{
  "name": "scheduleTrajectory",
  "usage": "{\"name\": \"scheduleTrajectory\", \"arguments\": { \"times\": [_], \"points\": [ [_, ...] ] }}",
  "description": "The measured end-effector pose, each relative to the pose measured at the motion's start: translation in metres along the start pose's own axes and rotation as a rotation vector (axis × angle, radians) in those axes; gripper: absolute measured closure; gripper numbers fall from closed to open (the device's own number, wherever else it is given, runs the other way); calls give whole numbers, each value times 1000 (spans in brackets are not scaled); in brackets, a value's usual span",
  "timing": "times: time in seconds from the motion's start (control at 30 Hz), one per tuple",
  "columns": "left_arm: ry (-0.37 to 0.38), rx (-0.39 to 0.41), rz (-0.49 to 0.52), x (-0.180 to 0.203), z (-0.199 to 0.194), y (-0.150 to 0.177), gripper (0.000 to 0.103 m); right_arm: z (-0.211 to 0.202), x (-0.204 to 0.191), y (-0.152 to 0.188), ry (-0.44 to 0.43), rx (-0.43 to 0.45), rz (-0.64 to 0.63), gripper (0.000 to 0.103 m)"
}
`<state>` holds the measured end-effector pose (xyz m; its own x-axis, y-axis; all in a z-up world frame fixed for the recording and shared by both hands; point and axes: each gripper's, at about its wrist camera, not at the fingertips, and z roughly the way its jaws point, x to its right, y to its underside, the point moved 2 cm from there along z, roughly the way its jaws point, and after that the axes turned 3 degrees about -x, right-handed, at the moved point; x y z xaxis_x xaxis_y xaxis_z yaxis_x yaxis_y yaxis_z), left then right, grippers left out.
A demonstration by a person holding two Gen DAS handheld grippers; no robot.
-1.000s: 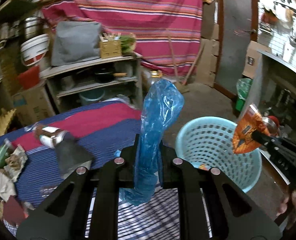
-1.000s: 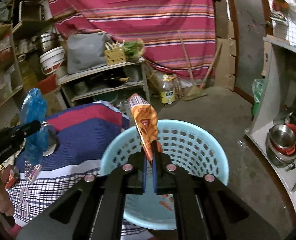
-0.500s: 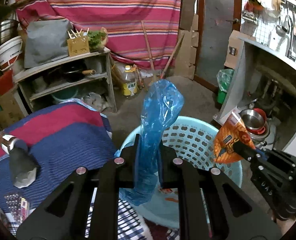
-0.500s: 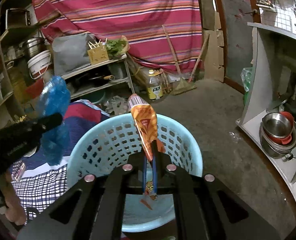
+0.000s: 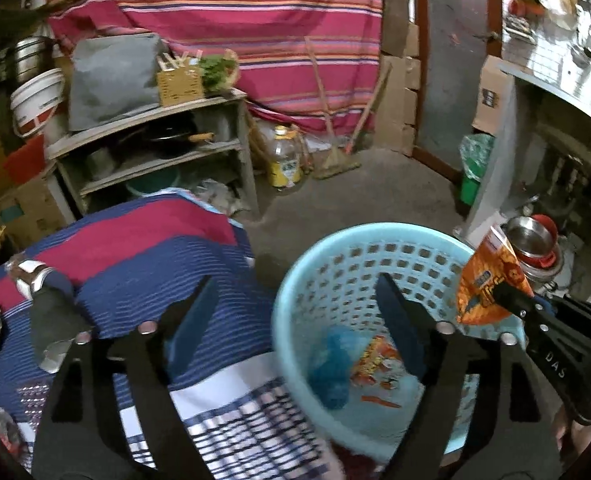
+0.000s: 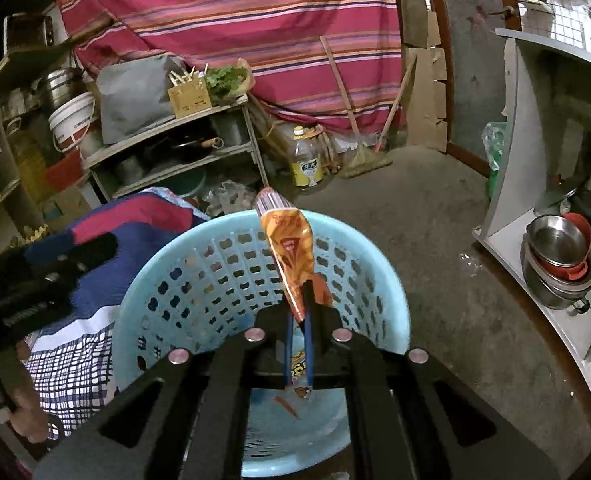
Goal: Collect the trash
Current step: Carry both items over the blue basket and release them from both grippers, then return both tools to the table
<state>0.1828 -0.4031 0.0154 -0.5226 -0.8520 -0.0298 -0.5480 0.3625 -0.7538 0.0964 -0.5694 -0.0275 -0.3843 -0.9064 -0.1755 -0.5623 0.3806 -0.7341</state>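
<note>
Basket [image 5: 295,280] holds blue bag [image 5: 333,364], seen left; left tongs [image 5: 295,300] gape, right tongs [image 6: 297,300] pinch wrapper [image 6: 291,256].

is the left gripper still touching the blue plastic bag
Apart. In the left wrist view the left gripper stands wide open with nothing between its fingers, while the blue plastic bag lies down inside the basket.

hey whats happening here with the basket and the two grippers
A person is collecting trash into a light blue basket on the floor beside a striped cloth. The left gripper is open over the basket rim and holds nothing; a blue bag lies in the basket with other wrappers. The right gripper is shut on an orange wrapper, held above the basket and not yet dropped. More trash lies on the cloth.
</note>
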Motion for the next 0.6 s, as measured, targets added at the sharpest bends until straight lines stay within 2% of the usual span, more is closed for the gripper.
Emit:
{"name": "scheduleTrajectory", "arguments": {
  "times": [0.23, 0.3, 0.33, 0.37, 0.47, 0.5, 0.57, 0.6],
  "points": [
    [-106, 35, -3, -39, -24, 9, 12, 11, -26, 0, 86, -9, -78, 96],
    [-138, 41, -12, -54, -32, 12, 10, 15, -29, 1, 103, -21, -88, 78],
    [-150, 43, -17, -62, -37, 13, 10, 16, -29, 2, 111, -23, -91, 58],
    [-165, 44, -24, -72, -42, 16, 10, 17, -31, 3, 121, -20, -95, 43],
    [-202, 47, -48, -100, -58, 21, 8, 21, -36, 5, 139, -35, -108, 41],
    [-217, 49, -58, -111, -64, 24, 7, 22, -37, 6, 143, -38, -111, 38],
    [-249, 56, -72, -130, -75, 30, 6, 20, -43, 8, 157, -32, -118, 25],
    [-265, 58, -78, -140, -80, 33, 6, 18, -45, 8, 162, -27, -120, 23]
  ]
}}
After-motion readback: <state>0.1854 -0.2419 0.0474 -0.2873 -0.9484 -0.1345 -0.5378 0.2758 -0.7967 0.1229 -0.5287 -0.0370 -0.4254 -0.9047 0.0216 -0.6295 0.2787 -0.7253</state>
